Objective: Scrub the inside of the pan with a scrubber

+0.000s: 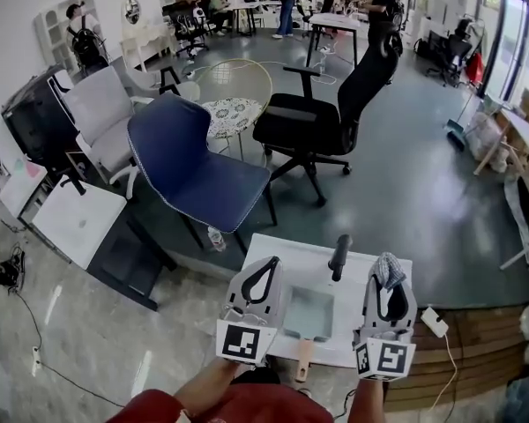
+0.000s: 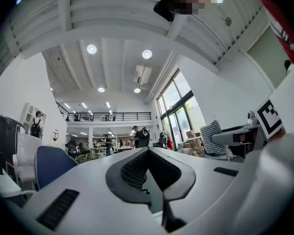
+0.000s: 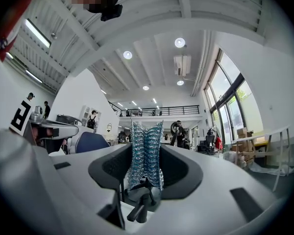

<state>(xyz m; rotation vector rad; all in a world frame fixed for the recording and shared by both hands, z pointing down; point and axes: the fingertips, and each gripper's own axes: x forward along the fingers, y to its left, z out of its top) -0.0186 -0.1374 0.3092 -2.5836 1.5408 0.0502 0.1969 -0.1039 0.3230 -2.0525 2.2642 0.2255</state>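
Nearest me, head view:

- Left gripper point(image 2: 148, 152): jaws pressed together, nothing between them.
- Right gripper point(image 3: 145, 151): jaws clamped on a silver mesh scrubber point(image 3: 146, 126), whose top pokes out past the tips.
- Square pan point(image 1: 309, 314): lies between the two grippers, pale inside, with its wooden handle point(image 1: 303, 359) pointing back toward me. Both side rims are partly covered by the grippers. I cannot tell how high the grippers are held above it.
- Small white table point(image 1: 286, 256): carries the pan. A bare strip runs beyond the pan to the far edge, and the right edge lies close by the right gripper.
- Black cylindrical piece point(image 1: 339, 256): stands at the table's far edge. I cannot tell what it is.
- White plug point(image 1: 434, 322): lies on a wooden ledge point(image 1: 467, 342) just right of the table.

Farther out:

- Grey floor point(image 1: 406, 192): open to the right.
- Blue chair point(image 1: 194, 166): its legs are near the table's far-left corner.
- Black office chair point(image 1: 322, 117): behind and to the right of the blue chair.
- White chair point(image 1: 101, 117): to the left of the blue chair.
- People: small and indistinct at the back of the room.
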